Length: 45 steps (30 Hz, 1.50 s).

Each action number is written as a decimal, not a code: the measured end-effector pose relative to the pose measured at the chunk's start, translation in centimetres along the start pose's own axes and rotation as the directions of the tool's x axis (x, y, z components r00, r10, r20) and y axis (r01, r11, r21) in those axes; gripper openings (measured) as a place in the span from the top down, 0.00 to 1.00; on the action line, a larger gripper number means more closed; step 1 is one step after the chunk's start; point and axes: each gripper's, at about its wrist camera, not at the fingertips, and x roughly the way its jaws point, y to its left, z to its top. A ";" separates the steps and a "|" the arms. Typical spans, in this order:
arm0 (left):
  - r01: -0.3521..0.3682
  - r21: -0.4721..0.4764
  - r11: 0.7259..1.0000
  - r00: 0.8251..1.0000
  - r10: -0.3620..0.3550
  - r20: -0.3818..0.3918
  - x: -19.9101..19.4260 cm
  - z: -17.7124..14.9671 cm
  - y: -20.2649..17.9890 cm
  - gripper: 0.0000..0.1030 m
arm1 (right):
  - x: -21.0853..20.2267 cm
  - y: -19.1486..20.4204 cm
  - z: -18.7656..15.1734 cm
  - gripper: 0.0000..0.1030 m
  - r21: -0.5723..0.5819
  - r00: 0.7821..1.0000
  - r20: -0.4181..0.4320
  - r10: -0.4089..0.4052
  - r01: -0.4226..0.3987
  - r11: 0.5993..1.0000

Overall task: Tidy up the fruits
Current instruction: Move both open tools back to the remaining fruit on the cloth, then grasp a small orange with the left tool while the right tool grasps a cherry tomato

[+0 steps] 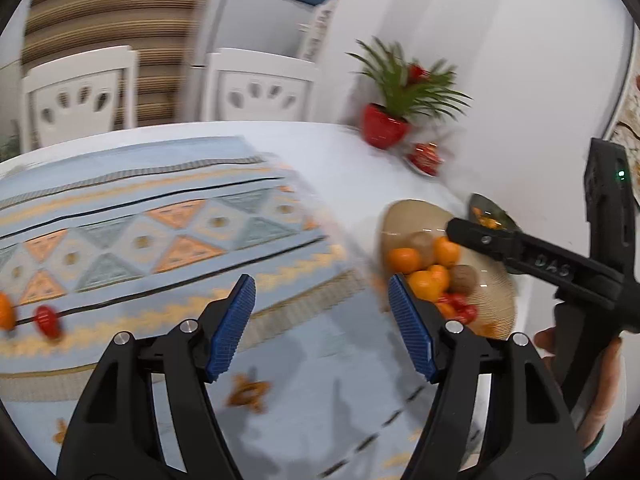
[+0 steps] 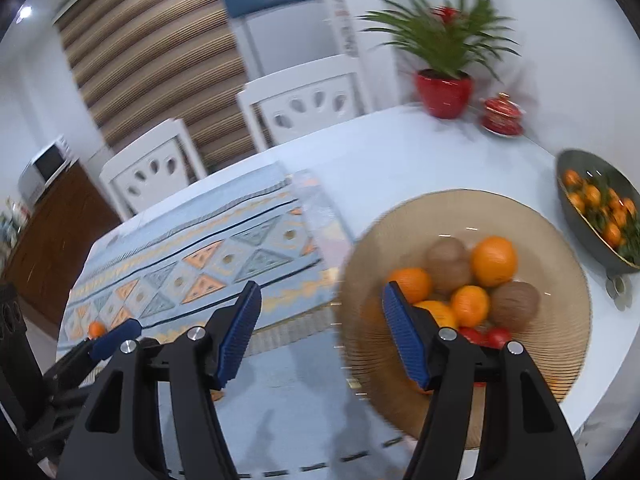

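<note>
Black-armed with ribbed blue pads, the left gripper point(image 1: 322, 328) hangs over the near part of the table with its fingers spread wide and nothing between them. Below it lies a pale blue patterned table runner point(image 1: 160, 224) with orange and grey triangles. On the runner's far left sit a loose orange fruit point(image 1: 5, 312) and a small red fruit point(image 1: 47, 320), close together and well apart from the rest of the fruit.

To the right, the right gripper point(image 2: 320, 332) is likewise wide open and empty, its right pad over the near rim of a broad tan ribbed bowl point(image 2: 560, 300). That bowl stands on the white round table point(image 2: 400, 148), just right of the runner's edge, and holds several oranges point(image 2: 493, 261), two brown kiwis point(image 2: 514, 305) and some small red fruits point(image 2: 498, 336) at its near side. In the left wrist view the right gripper's black arm crosses above the bowl's far right edge, held by a hand point(image 1: 608, 380).

Farther right sits a dark green dish point(image 2: 580, 208) filled with small leafy tangerines point(image 2: 592, 194). At the far side stand a green plant in a red pot point(image 2: 444, 92) and, just right of it, a red lidded cup on a saucer point(image 2: 502, 114). Two white chairs point(image 2: 304, 100) stand beyond the table before a brown striped blind point(image 2: 160, 52). Both views are blurred.
</note>
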 end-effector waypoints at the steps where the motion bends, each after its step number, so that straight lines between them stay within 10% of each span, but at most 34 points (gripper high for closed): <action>1: -0.010 -0.008 1.000 1.000 0.010 0.006 -0.6 -0.2 0.7 0.33 | 0.2 0.9 0.0 0.37 -0.016 1.000 -0.003 0.008 -0.008 1.000; 7: -0.193 -0.087 0.977 0.980 0.197 0.039 -4.8 -0.3 7.7 0.32 | 2.7 7.8 -0.8 0.37 -0.129 0.997 -0.041 0.066 -0.070 0.989; 18: -0.424 -0.330 0.843 0.890 0.456 0.020 -9.2 -1.2 22.3 0.31 | 9.3 20.6 -4.7 0.38 -0.300 0.969 -0.165 0.184 -0.227 0.926; 33: -0.276 -0.428 0.861 0.946 0.322 0.037 -6.7 -4.4 28.0 0.33 | 15.5 29.4 -9.5 0.45 -0.382 0.911 -0.260 0.321 -0.402 0.832; 45: -0.357 -0.395 0.846 0.929 0.365 -0.057 -3.9 -4.9 28.0 0.42 | 16.3 30.4 -11.4 0.49 -0.439 0.925 -0.244 0.291 -0.373 0.817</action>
